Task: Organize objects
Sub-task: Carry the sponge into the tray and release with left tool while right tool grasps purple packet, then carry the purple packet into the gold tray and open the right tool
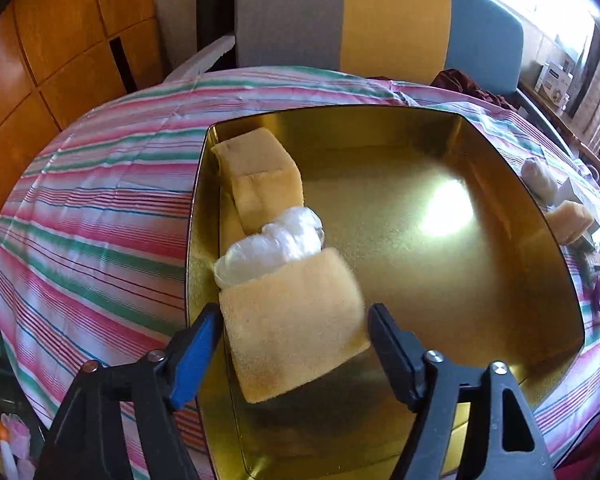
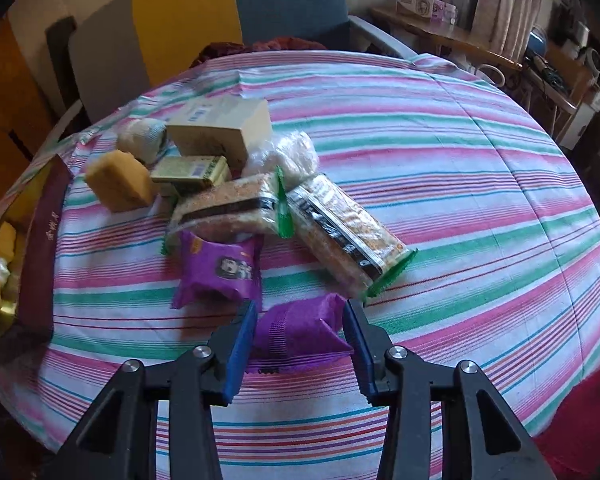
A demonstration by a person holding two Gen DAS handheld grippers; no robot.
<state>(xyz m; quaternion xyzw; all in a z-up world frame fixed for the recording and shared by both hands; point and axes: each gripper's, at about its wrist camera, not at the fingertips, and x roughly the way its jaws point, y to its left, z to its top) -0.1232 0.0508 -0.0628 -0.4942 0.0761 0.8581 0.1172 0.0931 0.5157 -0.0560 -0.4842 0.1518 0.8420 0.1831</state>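
Two hand-held grippers are in my hands. My left hand-held gripper (image 1: 296, 344) stands wide, released, its blue-padded fingers (image 1: 198, 354) on either side of a yellow sponge (image 1: 290, 324) that sits in the near left part of a gold tray (image 1: 520, 216); the left pad is right at the sponge's edge and the right finger stands clear of it. Just beyond that sponge lies a white plastic-wrapped bundle (image 1: 274, 242), touching it, and beyond the bundle a second yellow sponge (image 1: 260, 178) leans along the tray's left wall. The tray rests on the bench, which is covered by a striped cloth (image 1: 100, 208) in pink, green and white.

My right hand-held gripper (image 2: 300, 340) is clenched on a purple packet (image 2: 300, 330), both pads pressing its ends, low over the cloth. Just beyond and to the left lies another purple packet (image 2: 220, 270). Farther off is a pile: two long clear packs of grain bars (image 2: 348, 228) with green ends, a small green box (image 2: 192, 172), a larger tan box (image 2: 224, 128), a yellow sponge block (image 2: 118, 184) at the pile's left, a whitish roll (image 2: 144, 138) behind it and a clear bag (image 2: 288, 156) of something white. At the far left edge of this view shows the tray's dark red side (image 2: 44, 248).
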